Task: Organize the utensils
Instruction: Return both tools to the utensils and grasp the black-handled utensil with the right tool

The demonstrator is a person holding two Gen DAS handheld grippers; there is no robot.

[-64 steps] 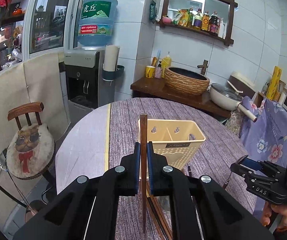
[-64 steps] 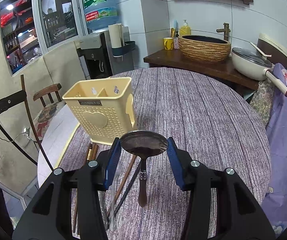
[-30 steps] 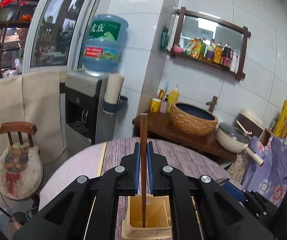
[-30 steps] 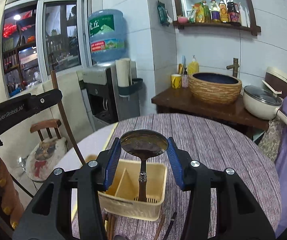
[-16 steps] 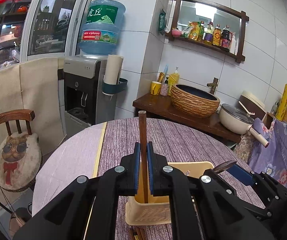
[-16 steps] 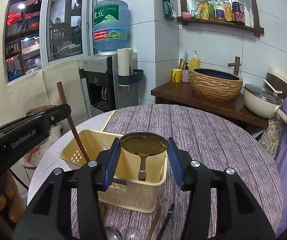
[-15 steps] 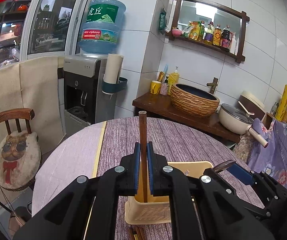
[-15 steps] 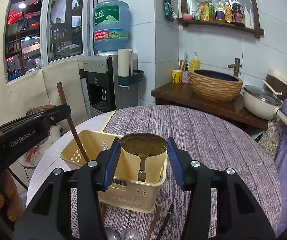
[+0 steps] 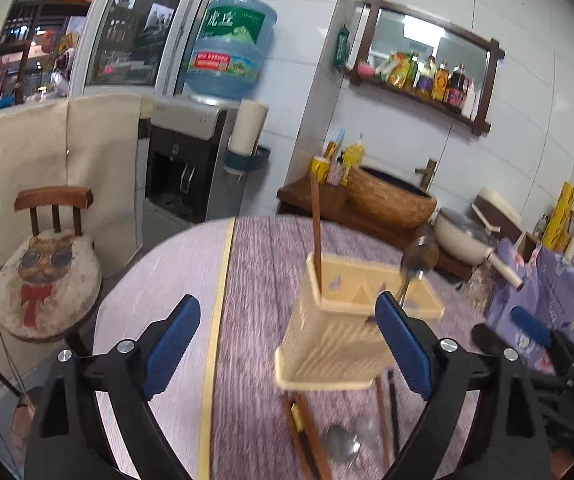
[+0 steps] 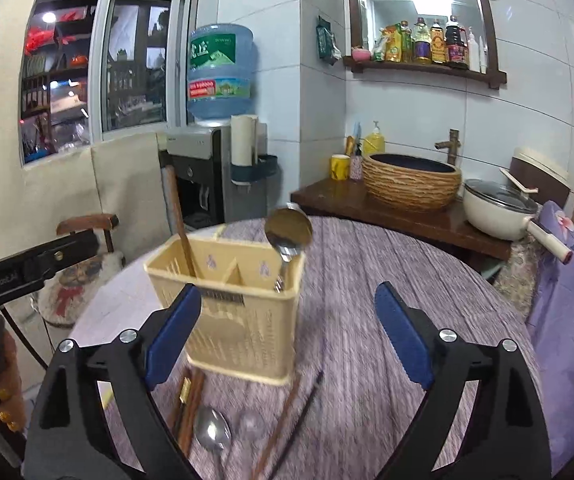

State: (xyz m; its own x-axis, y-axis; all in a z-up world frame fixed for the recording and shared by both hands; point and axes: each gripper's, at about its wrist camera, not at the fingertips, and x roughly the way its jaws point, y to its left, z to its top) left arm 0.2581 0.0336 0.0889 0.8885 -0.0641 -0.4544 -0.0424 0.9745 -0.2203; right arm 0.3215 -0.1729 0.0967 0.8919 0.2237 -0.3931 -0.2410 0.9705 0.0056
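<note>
Both grippers hang open and empty, fingers spread wide: the left gripper (image 9: 285, 338) and the right gripper (image 10: 287, 332) each frame the cream perforated plastic utensil caddy (image 10: 235, 300) standing on the purple-striped desk (image 10: 387, 280). The step in hand looks like going back for the loose pieces lying nearer than the fingertips, at the caddy's foot. To do it well, I would drop the fingers low, straddle one piece across its narrow width, and close near its middle so it does not swing when tipped upright.

The dark wooden chopstick (image 10: 181, 224) stands in the compartment ahead of the right gripper's left finger, long axis near vertical, leaning slightly, tip down. The long-handled metal spoon (image 10: 287, 236) stands in the far right compartment, bowl up, handle down. On the desk between the fingers, the steel spoon (image 10: 211, 434) and the brown wooden chopsticks (image 10: 191, 404) lie flat, long axes running roughly away from the camera toward the caddy.
</note>
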